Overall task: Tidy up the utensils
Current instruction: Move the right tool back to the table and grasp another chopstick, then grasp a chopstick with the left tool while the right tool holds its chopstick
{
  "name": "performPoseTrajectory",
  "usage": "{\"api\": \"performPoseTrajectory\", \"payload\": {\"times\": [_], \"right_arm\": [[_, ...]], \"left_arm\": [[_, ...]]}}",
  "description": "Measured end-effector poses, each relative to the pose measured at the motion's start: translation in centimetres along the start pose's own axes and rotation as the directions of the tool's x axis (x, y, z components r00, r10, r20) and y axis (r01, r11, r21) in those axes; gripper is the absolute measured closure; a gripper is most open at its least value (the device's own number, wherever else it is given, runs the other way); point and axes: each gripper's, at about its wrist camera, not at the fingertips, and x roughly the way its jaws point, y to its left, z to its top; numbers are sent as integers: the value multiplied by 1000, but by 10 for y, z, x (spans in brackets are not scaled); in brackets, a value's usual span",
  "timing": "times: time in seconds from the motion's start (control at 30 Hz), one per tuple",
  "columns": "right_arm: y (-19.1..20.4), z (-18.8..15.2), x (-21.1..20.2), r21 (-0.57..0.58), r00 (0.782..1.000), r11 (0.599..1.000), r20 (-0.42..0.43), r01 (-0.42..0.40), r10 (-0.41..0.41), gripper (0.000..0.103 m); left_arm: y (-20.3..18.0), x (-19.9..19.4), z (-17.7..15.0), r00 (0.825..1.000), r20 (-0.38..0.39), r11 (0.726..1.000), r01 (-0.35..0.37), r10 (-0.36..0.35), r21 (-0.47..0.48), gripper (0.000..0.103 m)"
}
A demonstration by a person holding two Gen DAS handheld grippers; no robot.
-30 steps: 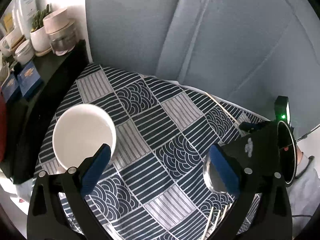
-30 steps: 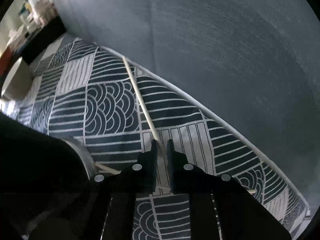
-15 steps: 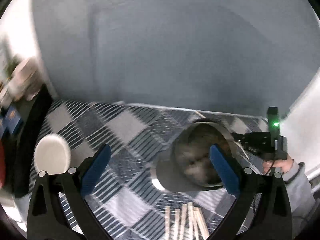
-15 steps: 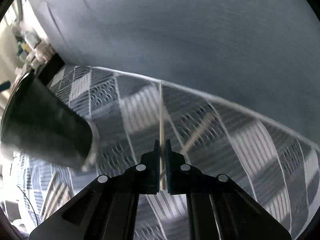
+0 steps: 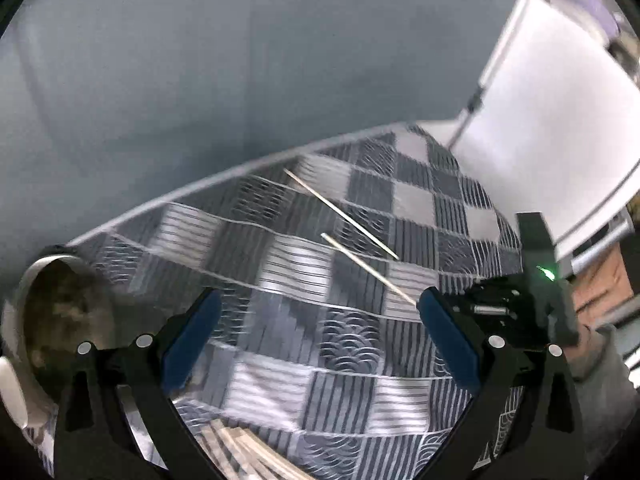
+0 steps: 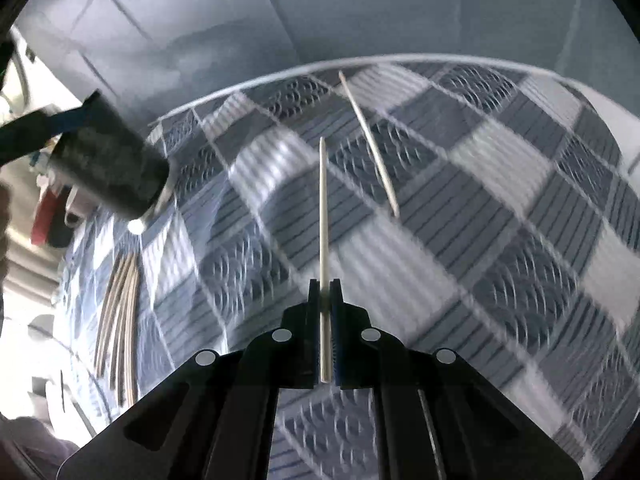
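A pale chopstick (image 6: 323, 220) sticks out forward from my right gripper (image 6: 325, 285), whose pads are shut on it. A second chopstick (image 6: 370, 144) lies on the patterned cloth just right of it. The left wrist view shows both sticks, the lying one (image 5: 344, 216) and the held one (image 5: 368, 268), which runs to the right gripper's black body (image 5: 532, 280). My left gripper (image 5: 320, 300) is open wide with nothing between its blue pads. A dark metal cup (image 5: 60, 320) stands behind its left finger, and the cup (image 6: 108, 164) sits far left in the right wrist view.
Several chopsticks lie bundled on the cloth (image 6: 120, 320), also seen at the bottom edge as a bundle (image 5: 248, 452). A white bowl's rim (image 5: 10, 392) shows at far left. A white panel (image 5: 560, 120) rises past the table's right end. A grey sleeve (image 5: 600, 364) sits behind the right gripper.
The right gripper closed on the chopstick and carried it off the cloth. Both views swung across the table; the metal cup slid from the right of the left wrist view to its far left.
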Motion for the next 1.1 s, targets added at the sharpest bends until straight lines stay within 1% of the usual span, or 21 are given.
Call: {"api": "performPoseTrajectory", "payload": {"times": [0.07,0.2,0.3,0.4,0.43,0.47,0.53,0.57,0.6,0.63,0.67,0.7,0.8,0.9,0.97,1.0,1.03,1.07,1.1], "right_arm": [[-1,-18,-6,10,1000,1000,-6,6,-6,99],[-8,-52,-20,13,998,999,-20,51,-51,99],[-17,-75,-31,5,995,995,-39,95,-95,99],[-23,-91,-37,-5,991,992,-46,123,-124,99],[-25,-96,-39,-11,989,990,-51,139,-140,99],[-27,-98,-39,-12,988,989,-52,144,-145,99],[-29,-101,-39,-22,986,988,-59,153,-154,99],[-29,-102,-38,-29,985,987,-61,159,-160,98],[-30,-103,-37,-33,984,986,-63,163,-165,98],[-31,-103,-37,-31,985,987,-63,160,-161,98],[-31,-103,-37,-29,985,987,-64,158,-159,97],[-33,-102,-37,-27,985,987,-69,158,-159,96],[-35,-95,-34,-30,981,984,-80,175,-177,95],[-37,-84,-30,-27,978,982,-89,188,-190,95],[-37,-75,-26,-29,977,982,-96,186,-188,90],[-36,-71,-24,-39,978,983,-98,182,-185,84],[-34,-66,-22,-61,974,979,-103,195,-201,76],[-32,-62,-20,-81,970,974,-105,210,-218,71],[-32,-57,-20,-96,968,971,-103,219,-229,63]], "left_arm": [[-13,27,2,999,-38,1000,12,-12,-11,6],[-28,79,11,995,-98,997,4,-12,-79,6],[-33,117,26,990,-142,989,-45,25,-139,6],[-28,146,44,980,-192,969,-100,56,-226,6],[-24,157,51,974,-214,955,-131,73,-267,6],[-22,164,55,970,-227,945,-156,91,-287,6],[-19,179,64,954,-258,924,-229,151,-306,6],[-18,185,67,947,-272,918,-253,171,-305,7],[-18,191,68,937,-290,912,-282,194,-299,11],[-17,197,69,923,-316,904,-315,221,-288,15],[-19,201,69,904,-328,895,-363,272,-259,13],[-21,202,70,904,-320,895,-369,283,-252,13],[-21,203,69,899,-333,884,-380,284,-273,13],[-23,201,63,906,-309,883,-378,290,-279,14],[-24,202,60,908,-298,885,-375,293,-274,15],[-24,201,59,910,-294,887,-373,292,-273,17],[-28,198,56,911,-292,888,-372,292,-271,19],[-30,198,56,913,-287,893,-367,291,-262,24],[-32,197,55,916,-280,900,-358,288,-247,30]]}}
